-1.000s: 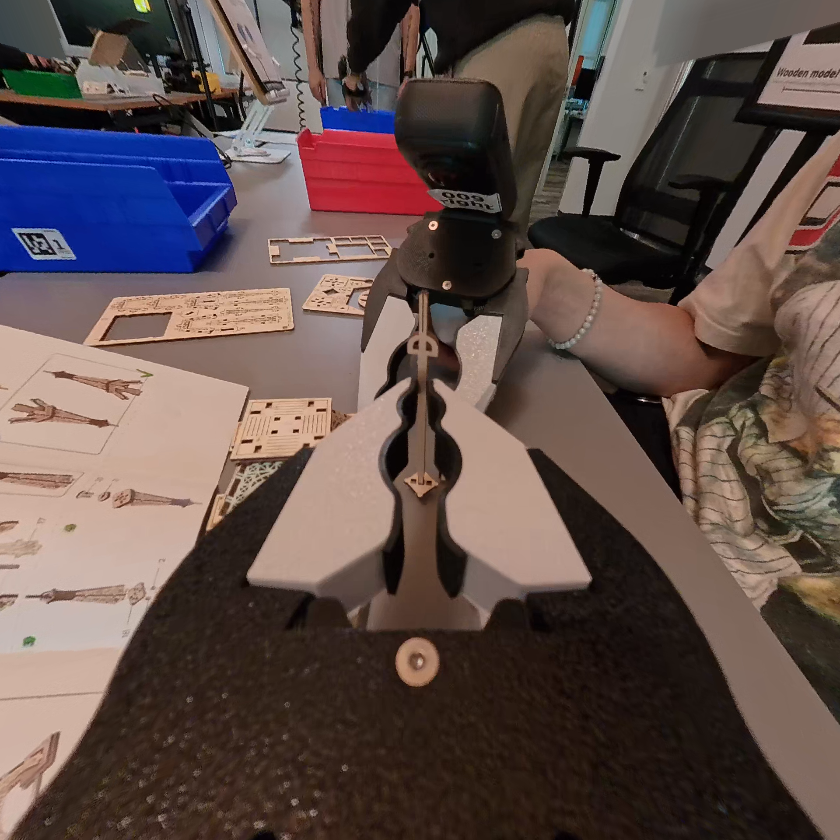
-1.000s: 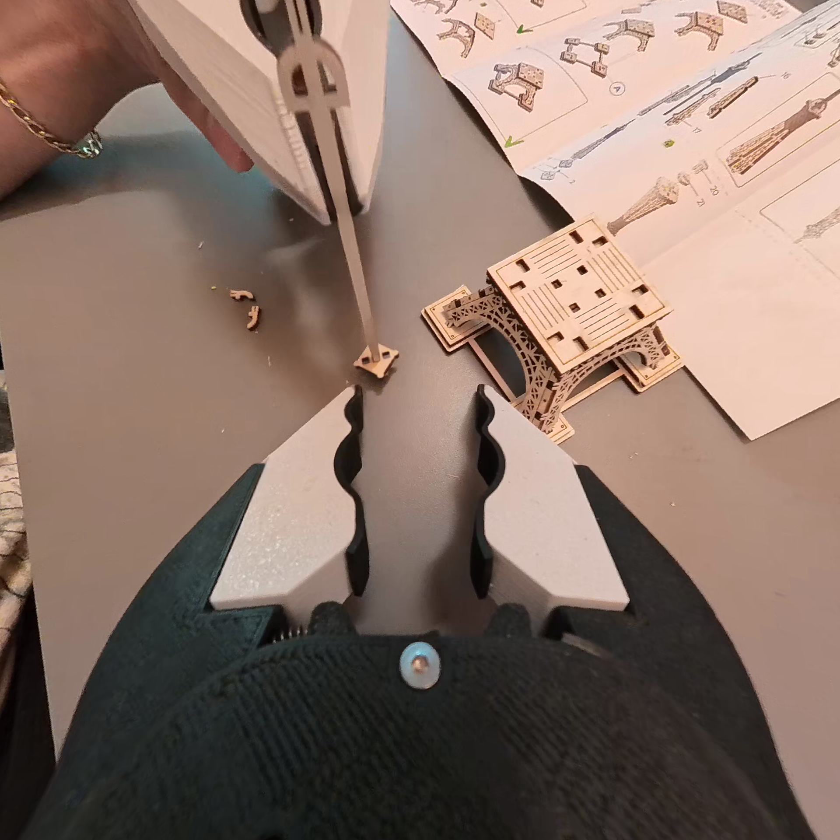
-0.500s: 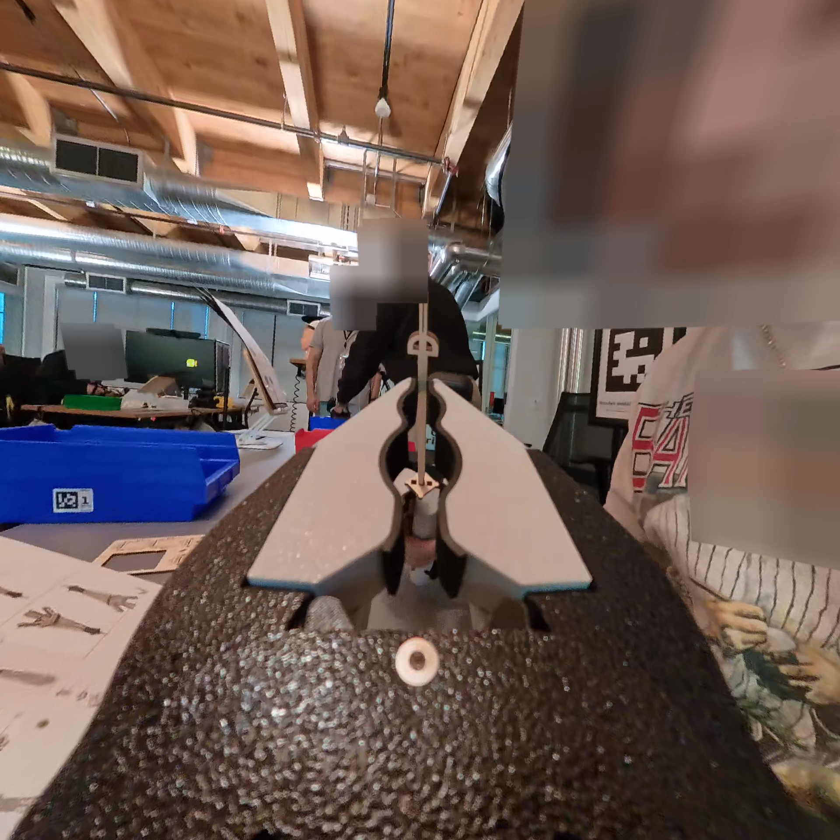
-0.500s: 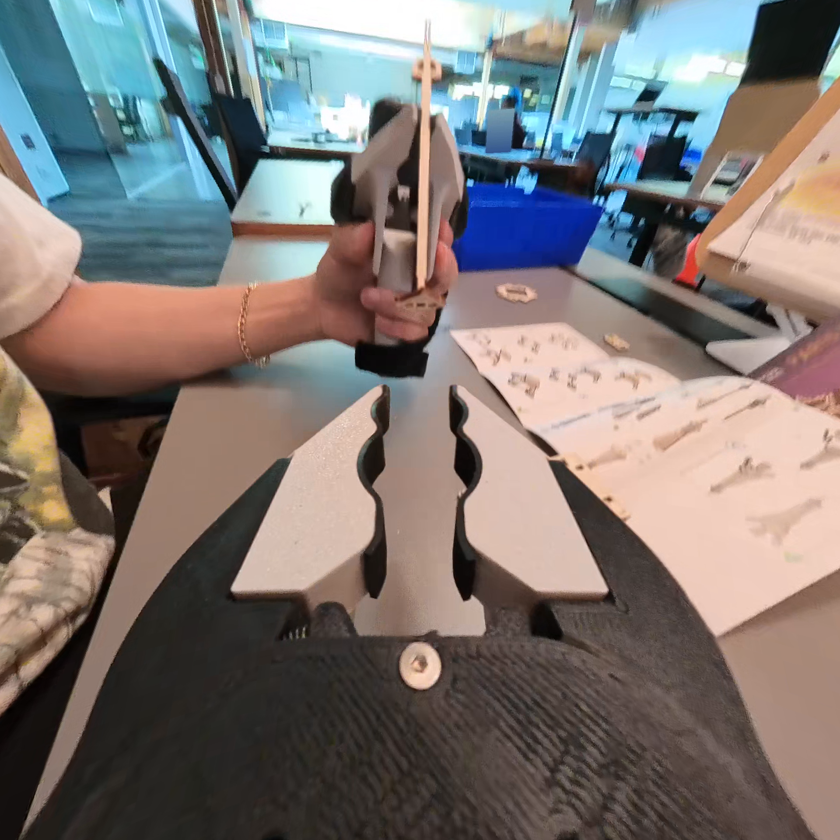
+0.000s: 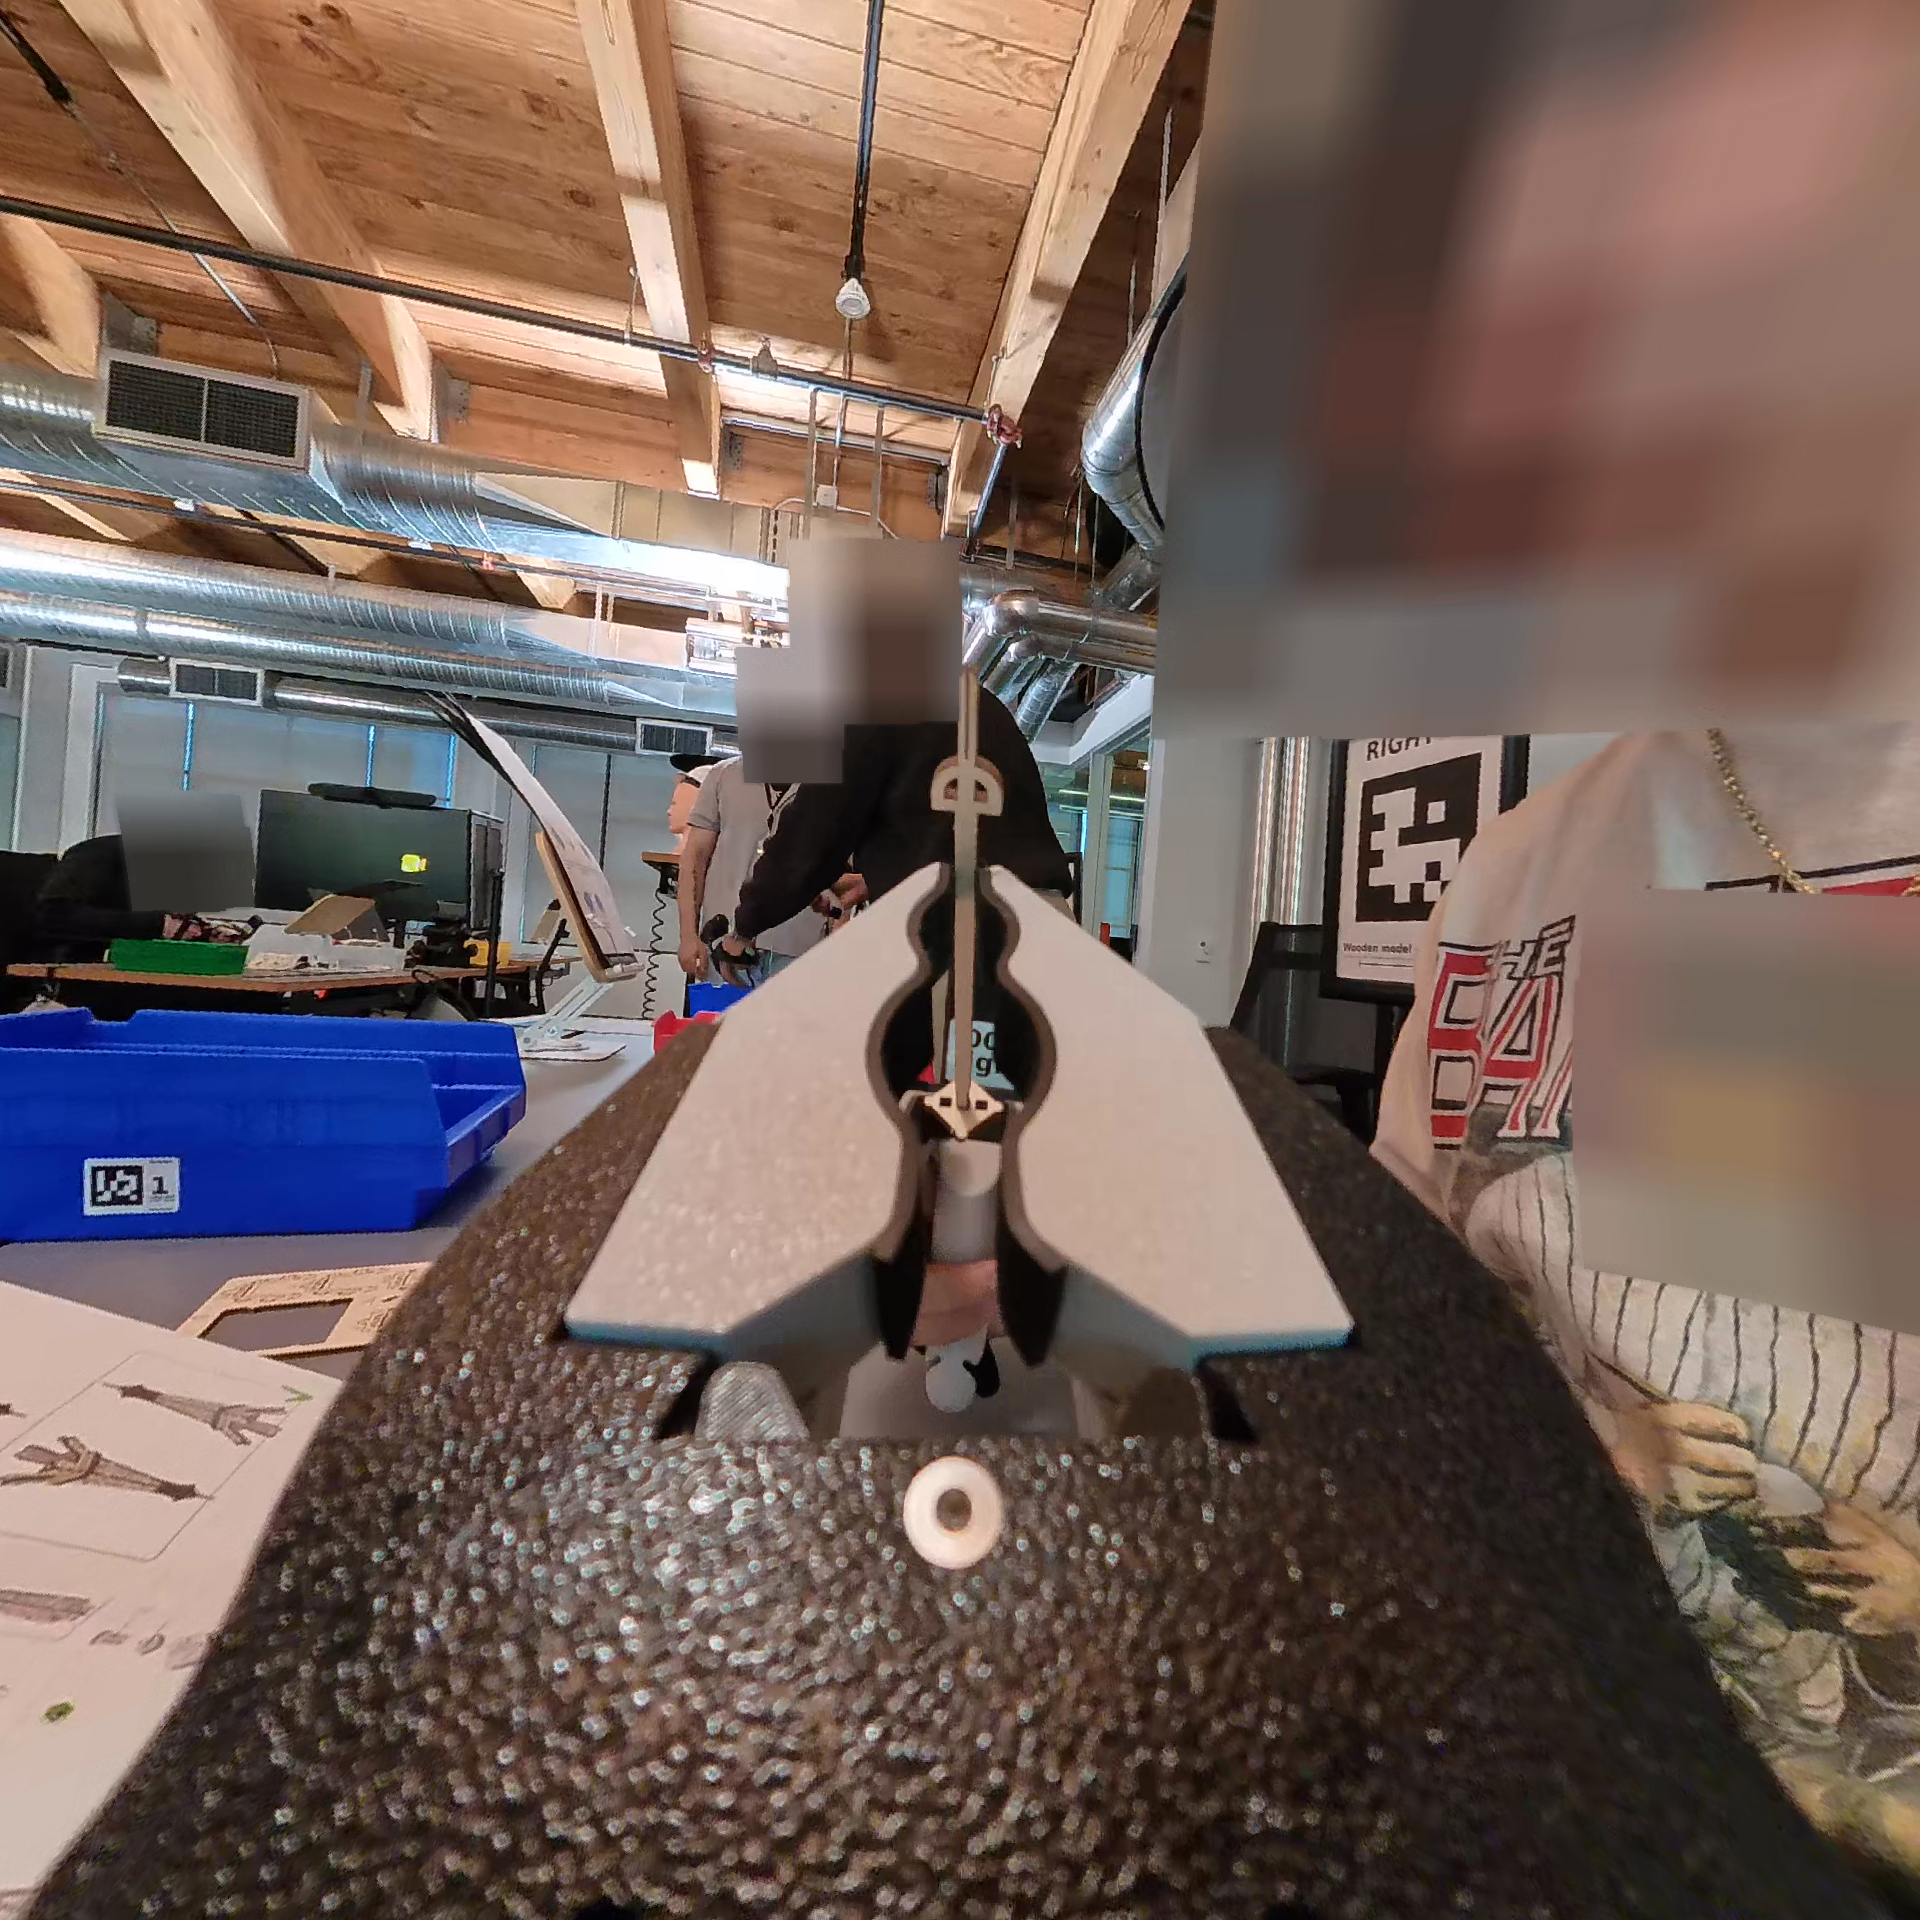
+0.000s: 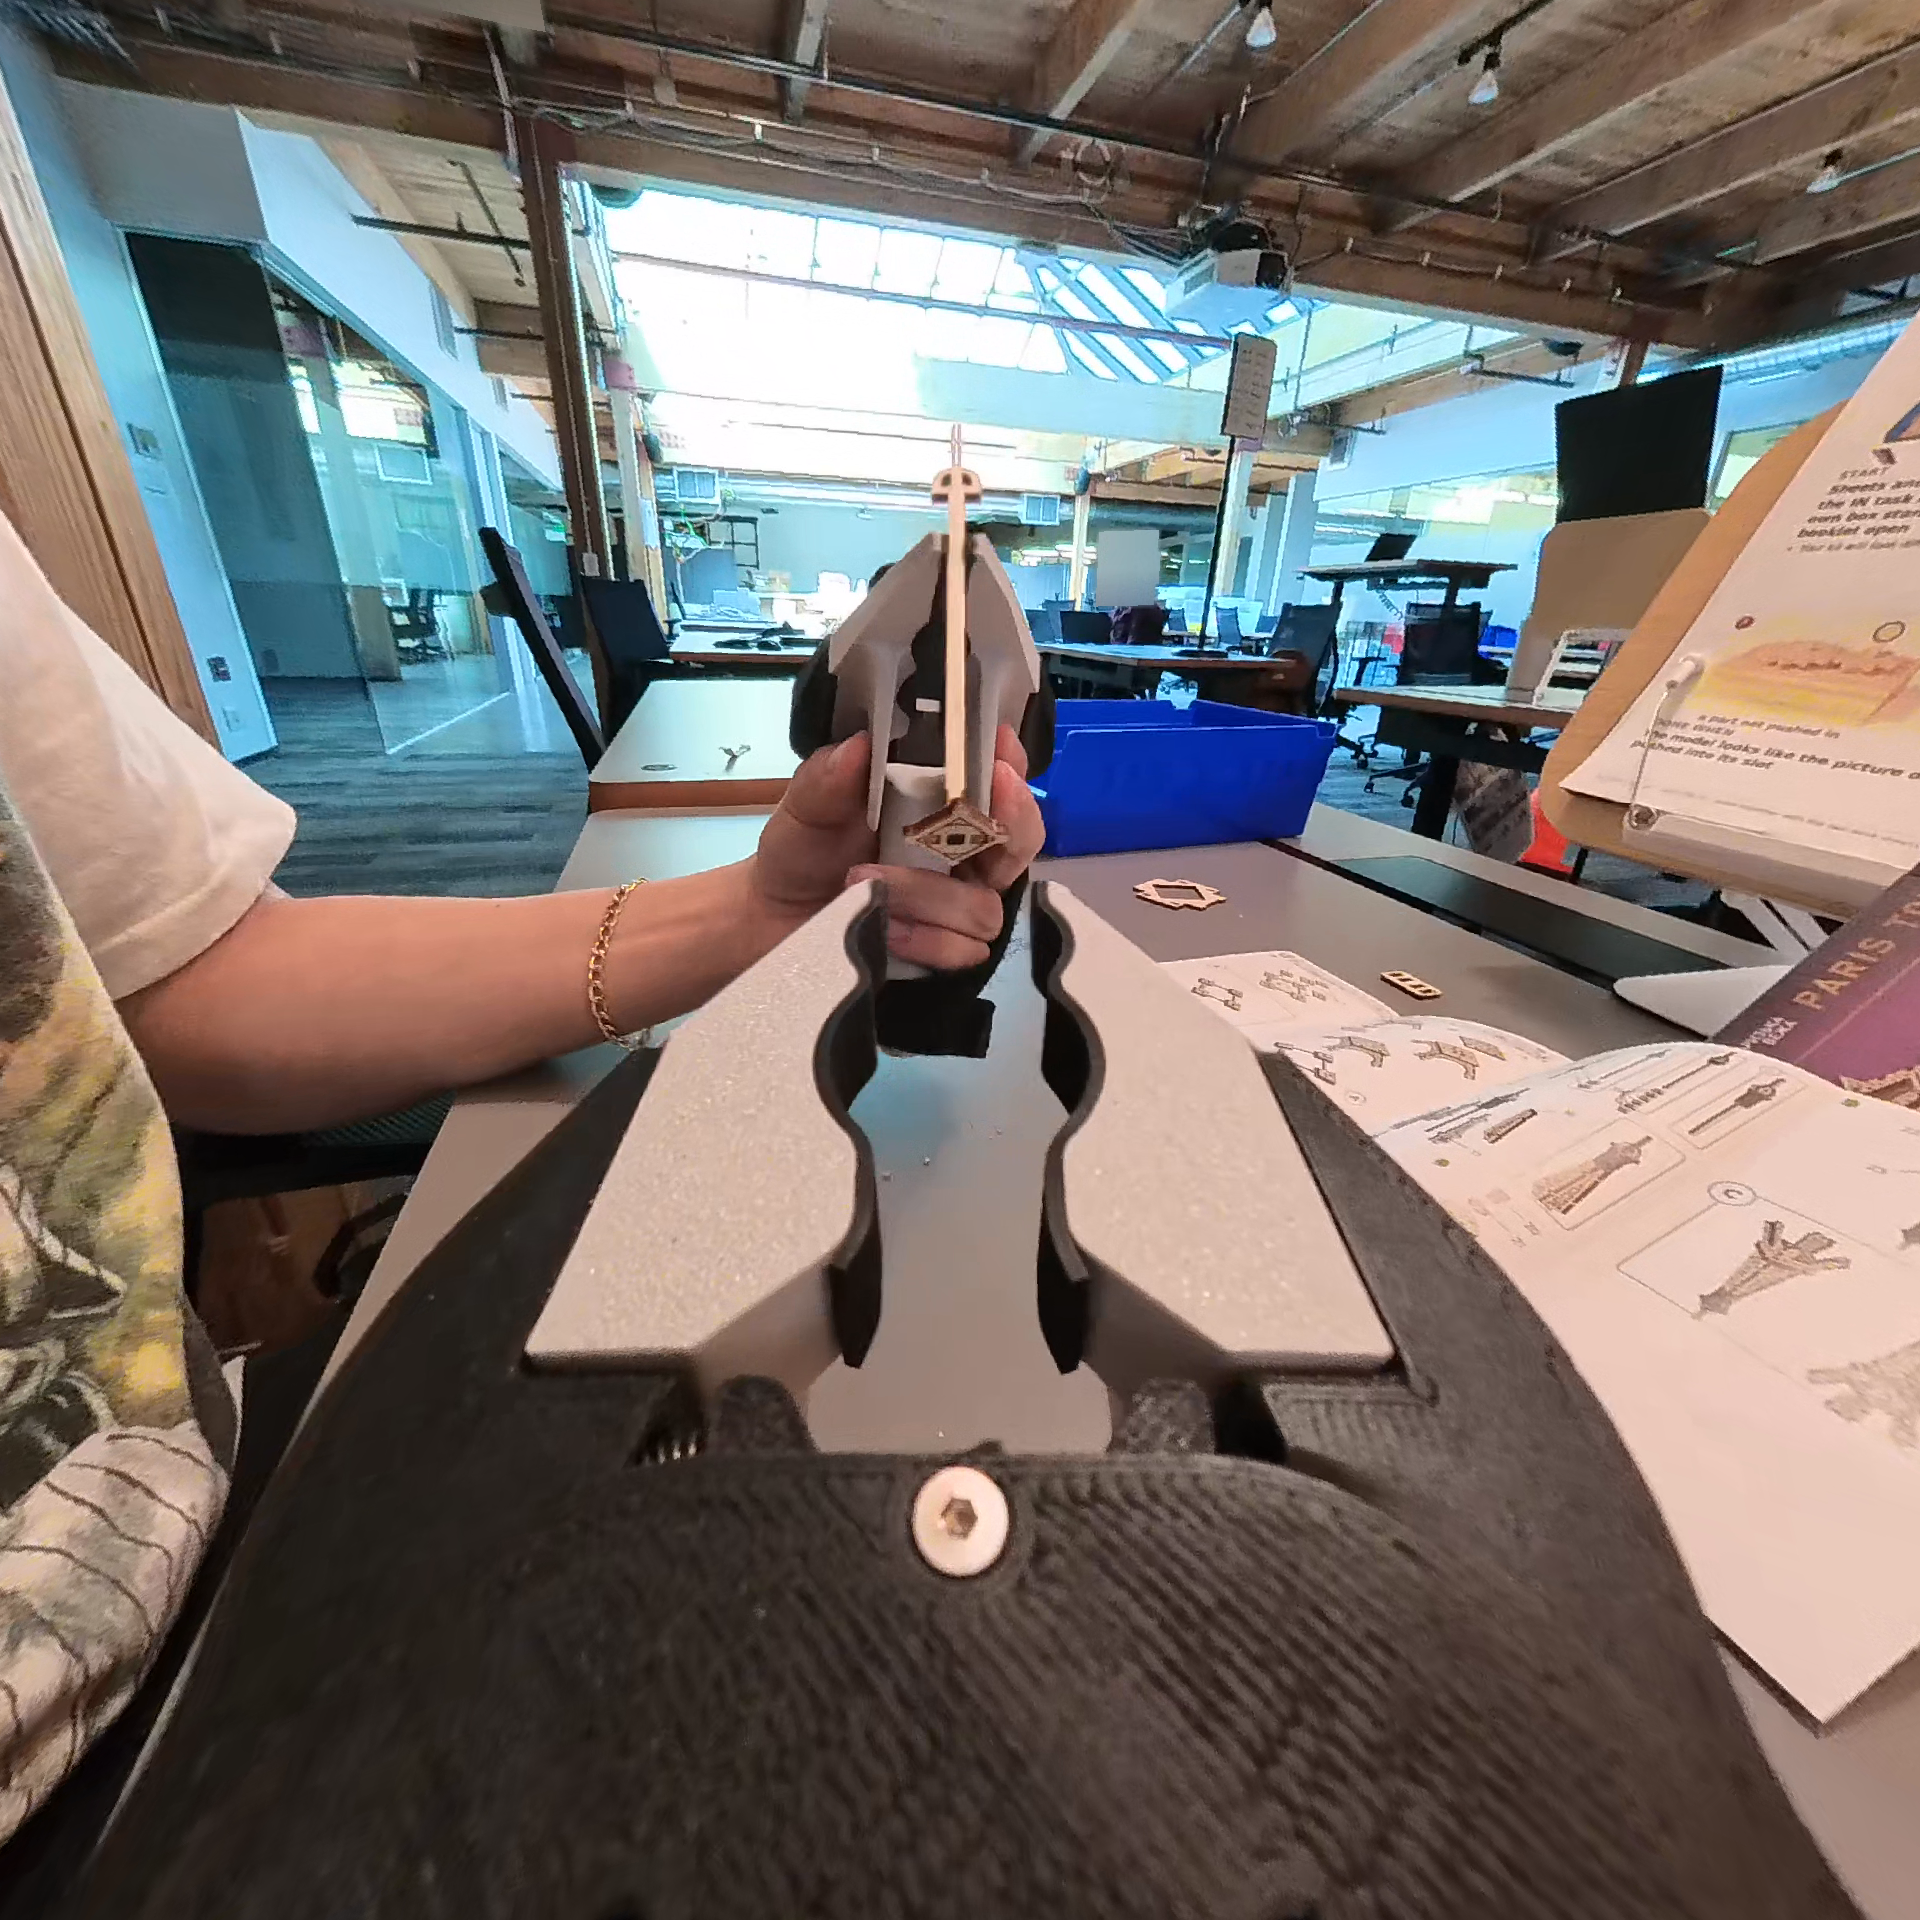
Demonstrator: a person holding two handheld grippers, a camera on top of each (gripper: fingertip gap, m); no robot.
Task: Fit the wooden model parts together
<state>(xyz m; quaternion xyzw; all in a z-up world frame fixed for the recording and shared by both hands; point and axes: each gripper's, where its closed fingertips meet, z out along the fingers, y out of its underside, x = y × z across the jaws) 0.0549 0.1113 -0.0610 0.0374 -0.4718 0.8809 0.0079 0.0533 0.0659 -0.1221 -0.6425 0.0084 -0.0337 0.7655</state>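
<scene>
The left gripper (image 5: 961,914) pinches a thin, light, snappable wooden spire (image 6: 954,665) upright mid-shaft, while the right gripper (image 6: 956,925), fingers wide, should grip its small square base (image 6: 956,833).

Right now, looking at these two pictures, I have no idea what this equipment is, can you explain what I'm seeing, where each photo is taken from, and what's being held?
There is no robot here: a person holds a two-fingered clamp tool in each hand, and a camera on each looks forward along its grey fingers.

The left wrist view belongs to the left hand-held gripper, raised and tipped upward toward the ceiling. It is shut on a thin wooden spire piece with a small square plate at its lower end.

The right wrist view belongs to the right hand-held gripper, open and empty. It faces the other tool, so you see the person's hand holding it with the spire upright.

On the grey table lie an open instruction booklet, a few small wooden parts and a blue bin.
</scene>
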